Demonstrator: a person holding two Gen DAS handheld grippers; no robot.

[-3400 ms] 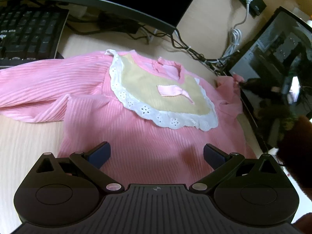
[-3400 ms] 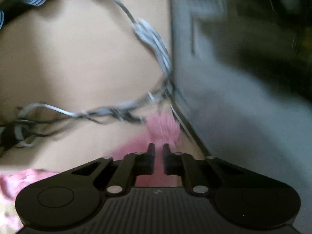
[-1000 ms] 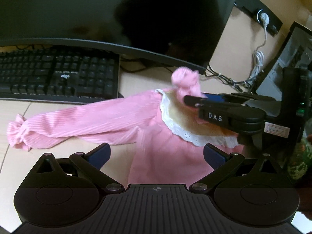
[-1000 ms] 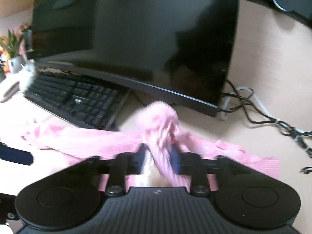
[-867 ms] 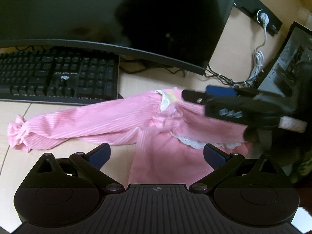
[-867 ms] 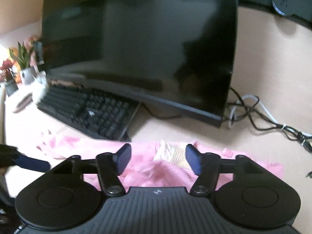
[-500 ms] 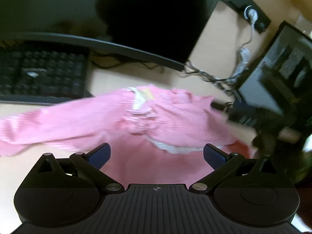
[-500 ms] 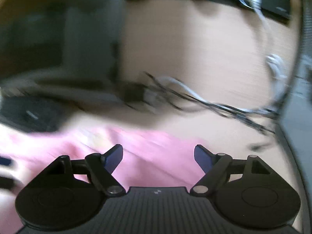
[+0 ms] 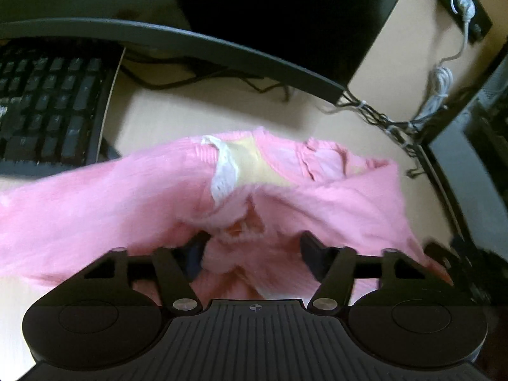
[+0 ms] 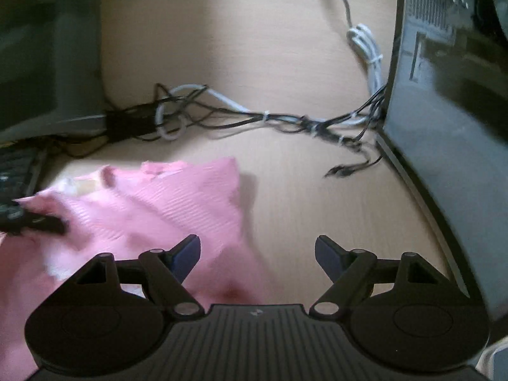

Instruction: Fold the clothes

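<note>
A pale wood surface [image 10: 285, 197] carried a monitor [image 9: 222, 41], a keyboard [image 9: 47, 108], a tangle of cables [image 10: 254, 117] and a dark computer case [image 10: 444, 127] at the right.

The pink garment [image 9: 127, 203] lay across the surface in front of the monitor, with its right sleeve [image 9: 358, 200] folded over the chest and most of the cream bib [image 9: 250, 162], and its left sleeve spread toward the keyboard.

The left claw [image 9: 252, 247] was low over the garment, pointing toward the monitor. Its jaws stood partly open with bunched pink fabric rising between them; the blur hid whether the pads touched the cloth. In the right wrist view this claw showed as a dark bar at the left edge, over the garment.

The right claw [image 10: 257, 249] hovered at the garment's right edge, jaws wide apart and holding nothing. Its left finger [image 10: 185, 250] was over pink cloth and its right finger over bare wood, facing the cables and the case.

A second earlier the right claw had been clamped on the right sleeve's cuff, lifted above the bib; a tenth of a second after, it had let go and the sleeve lay across the chest. Since then the right claw had swung away toward the case, and the left claw had moved forward over the cloth with its jaws narrower than before.
</note>
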